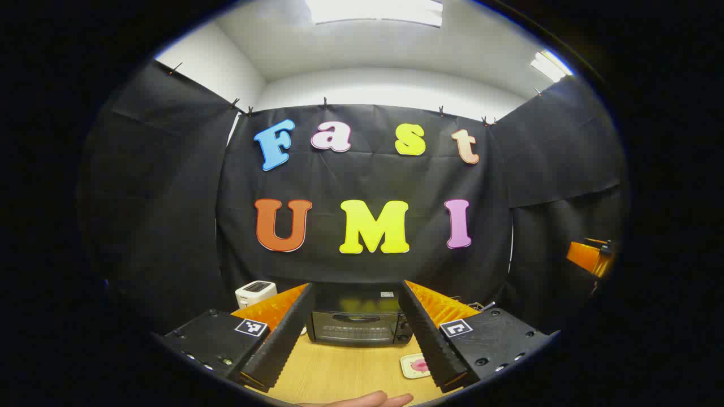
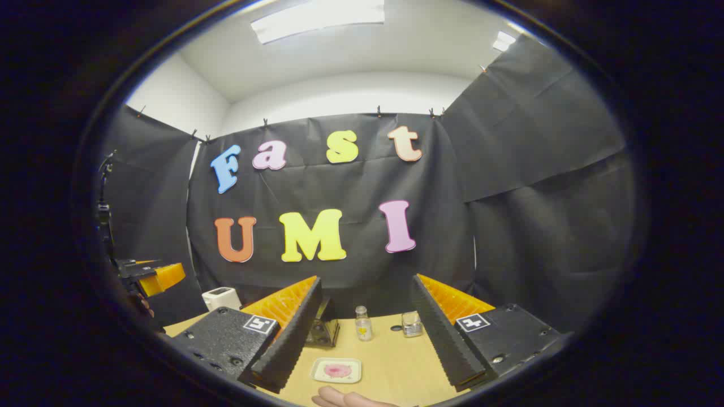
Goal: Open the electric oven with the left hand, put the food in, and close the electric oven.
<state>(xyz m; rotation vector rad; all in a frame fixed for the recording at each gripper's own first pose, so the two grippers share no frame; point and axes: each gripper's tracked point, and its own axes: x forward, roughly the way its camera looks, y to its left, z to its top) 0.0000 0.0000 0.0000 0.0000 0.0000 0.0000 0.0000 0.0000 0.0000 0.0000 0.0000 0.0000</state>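
In the left gripper view we see the electric oven (image 1: 357,323), a dark box with its glass door shut and a handle across the front, standing at the back of the wooden table (image 1: 339,373) against the black cloth, and just in front of it to the right lies a small plate (image 1: 416,366) with pink food (image 1: 419,366) on it. Our left gripper (image 1: 357,333) is held level above the table, facing the oven, fingers spread wide and empty. Our right gripper (image 2: 366,330) hangs likewise, wide and empty, over the plate, with a small bottle (image 2: 362,323) and a glass jar (image 2: 412,324) beyond.
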